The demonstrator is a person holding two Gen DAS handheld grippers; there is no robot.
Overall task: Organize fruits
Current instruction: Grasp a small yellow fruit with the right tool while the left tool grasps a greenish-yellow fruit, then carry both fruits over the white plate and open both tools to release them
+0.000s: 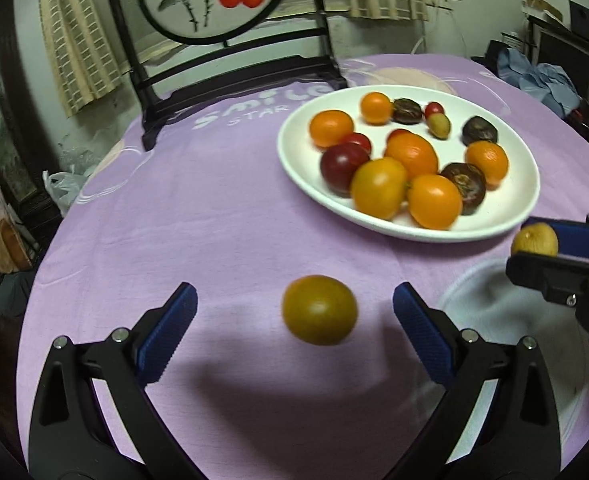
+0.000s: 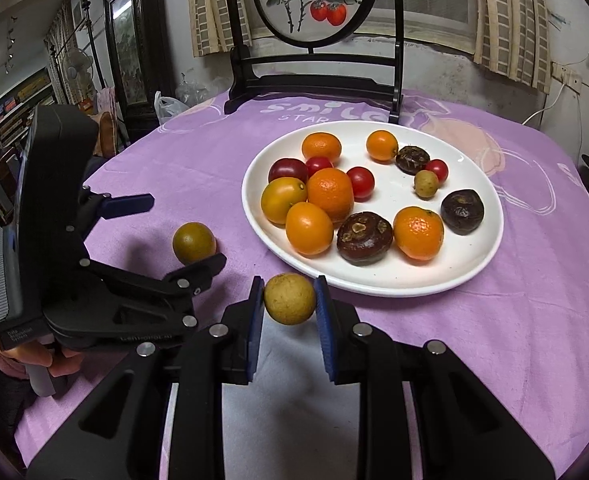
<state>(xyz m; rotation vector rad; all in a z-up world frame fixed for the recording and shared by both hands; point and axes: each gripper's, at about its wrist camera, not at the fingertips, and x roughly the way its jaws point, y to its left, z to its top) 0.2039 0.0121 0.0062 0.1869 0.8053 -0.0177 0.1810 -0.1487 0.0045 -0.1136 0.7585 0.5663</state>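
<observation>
Centrally, a round table under a purple cloth (image 2: 494, 320) printed with white lettering fills both views; a dark wooden stand (image 2: 314, 80) bearing a round painted screen of red fruit rises at its far edge. A white oval plate (image 2: 374, 280) rests on the cloth, well toward the far side. It holds several orange citrus fruits (image 2: 330, 194), three dark brown flattened fruits (image 2: 364, 238), a dark red plum-like fruit (image 2: 287, 170), small red tomatoes (image 2: 360, 182) and one small tan fruit (image 2: 425, 184).

Left gripper (image 1: 294, 312): jaws spread wide, blue pads (image 1: 166, 332) standing either side of an olive-yellow round fruit (image 1: 318, 310), with clear gaps on both sides. That fruit lies on the bare cloth, near the plate's near rim but apart from it. In the right wrist view the same gripper is seen from the side, held by a person's hand (image 2: 34, 356) in a pink sleeve.

Right gripper (image 2: 288, 300): jaws closed upon a small tan-yellow round fruit (image 2: 289, 299), one blue pad (image 2: 256, 320) pressing each flank. The fruit sits at the fingertips, just short of the plate's near rim and above a pale grey patch (image 2: 286, 400) on the cloth.
</observation>
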